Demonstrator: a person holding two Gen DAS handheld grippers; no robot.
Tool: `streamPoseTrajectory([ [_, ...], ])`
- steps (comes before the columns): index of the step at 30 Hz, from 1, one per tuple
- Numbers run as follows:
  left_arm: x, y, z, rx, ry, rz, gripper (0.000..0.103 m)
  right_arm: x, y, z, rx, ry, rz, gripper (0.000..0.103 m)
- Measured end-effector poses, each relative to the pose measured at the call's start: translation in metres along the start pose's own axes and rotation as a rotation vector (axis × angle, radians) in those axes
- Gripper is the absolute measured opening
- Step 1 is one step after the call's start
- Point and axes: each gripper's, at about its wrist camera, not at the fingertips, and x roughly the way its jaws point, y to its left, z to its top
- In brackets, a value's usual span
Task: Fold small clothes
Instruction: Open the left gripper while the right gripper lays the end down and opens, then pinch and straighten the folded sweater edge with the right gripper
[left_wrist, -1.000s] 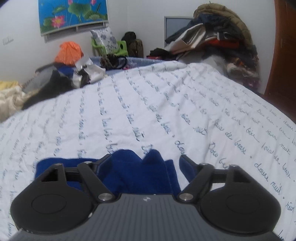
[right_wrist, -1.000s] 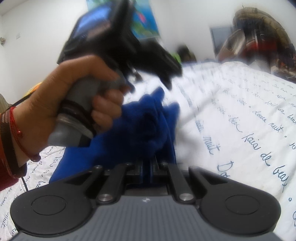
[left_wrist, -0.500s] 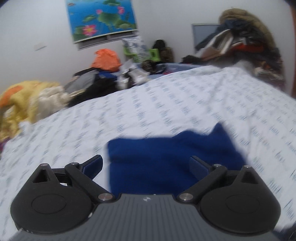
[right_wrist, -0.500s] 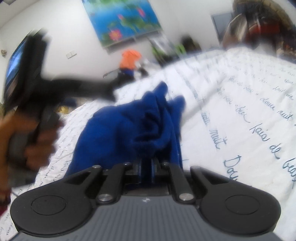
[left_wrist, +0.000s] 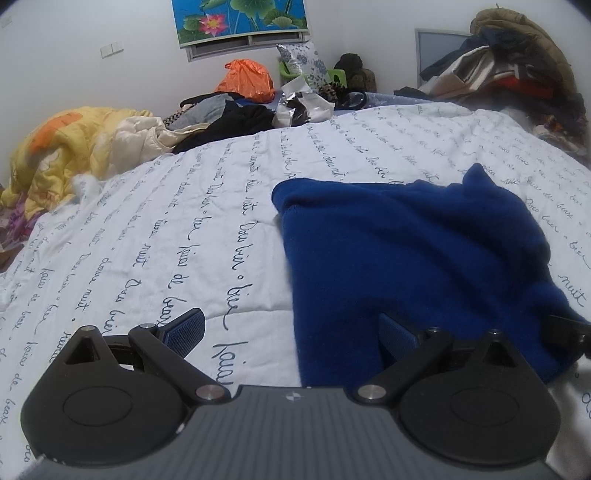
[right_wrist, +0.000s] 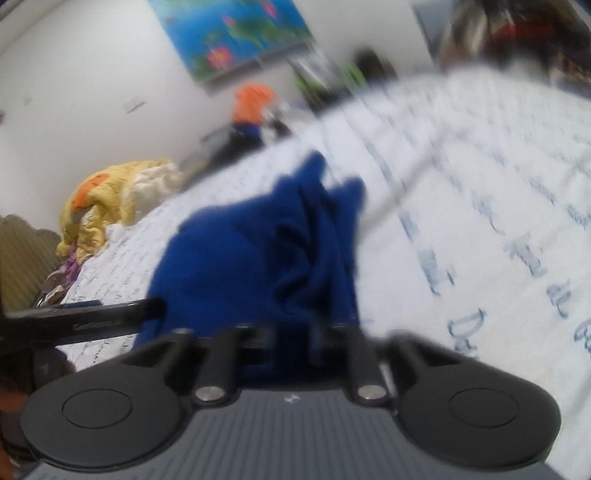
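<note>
A dark blue fleece garment (left_wrist: 406, 258) lies on the white bed sheet (left_wrist: 184, 221) printed with script. My left gripper (left_wrist: 291, 328) is open wide at the garment's near left edge: the left finger is over bare sheet, the right finger over the blue cloth, and nothing is pinched. In the blurred right wrist view the garment (right_wrist: 251, 266) bunches up from my right gripper (right_wrist: 295, 332), whose jaws are closing tight on its near edge. The left gripper's black body (right_wrist: 92, 317) shows at that view's left edge.
A yellow quilt (left_wrist: 74, 147) is heaped at the bed's far left. Dark clothes (left_wrist: 229, 118), an orange bag (left_wrist: 245, 79) and wrappers crowd the far side. A tall clothes pile (left_wrist: 517, 74) stands at the back right. White sheet lies left of the garment.
My left gripper has swung left off the middle of the garment to its left edge, and its jaws have spread wider. The right gripper keeps its hold and has rolled slightly.
</note>
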Motion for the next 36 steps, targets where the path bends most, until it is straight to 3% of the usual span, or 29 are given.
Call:
streamPoseTrajectory([
  [5, -0.004, -0.003, 0.003, 0.026, -0.026, 0.004, 0.099, -0.008, -0.01, -0.001, 0.005, 0.033, 0.004, 0.01],
  [6, -0.003, -0.005, 0.004, 0.031, -0.028, 0.007, 0.099, -0.007, -0.01, 0.002, -0.002, 0.036, 0.004, 0.014],
  [8, 0.0, -0.008, 0.005, 0.028, -0.026, 0.006, 0.099, -0.008, -0.01, 0.014, -0.003, 0.007, -0.02, 0.032],
  [10, 0.001, -0.012, 0.006, 0.018, -0.026, -0.003, 0.099, -0.009, -0.003, 0.034, -0.045, -0.052, -0.019, 0.076],
  [11, 0.002, -0.014, 0.006, 0.016, -0.028, -0.002, 0.099, -0.005, 0.003, 0.044, -0.085, -0.072, -0.02, 0.08],
  [14, 0.002, -0.02, 0.004, 0.032, -0.04, 0.015, 0.099, 0.026, 0.01, 0.079, -0.128, -0.075, -0.054, 0.079],
  [19, 0.002, -0.029, -0.001, 0.062, -0.051, 0.025, 0.099, 0.099, -0.012, 0.127, 0.021, 0.054, 0.031, 0.075],
  [20, 0.003, -0.03, -0.001, 0.063, -0.048, 0.022, 0.099, 0.111, -0.012, 0.131, 0.017, 0.079, 0.017, 0.068],
  [22, 0.004, -0.032, -0.003, 0.064, -0.045, 0.02, 0.099, 0.13, -0.011, 0.134, -0.012, 0.134, -0.024, 0.017],
  [25, 0.005, -0.032, -0.006, 0.06, -0.039, 0.011, 0.099, 0.128, -0.005, 0.131, -0.085, 0.092, -0.096, 0.01],
  [29, 0.008, -0.033, -0.009, 0.049, -0.026, 0.002, 0.099, 0.122, -0.002, 0.128, -0.172, 0.011, -0.228, 0.01],
  [32, 0.005, -0.032, -0.011, 0.042, -0.031, -0.007, 0.099, 0.117, -0.001, 0.124, -0.222, 0.02, -0.249, 0.012],
  [36, 0.006, -0.031, -0.012, 0.038, -0.029, -0.009, 0.099, 0.083, 0.015, 0.108, -0.294, -0.035, -0.253, 0.014],
])
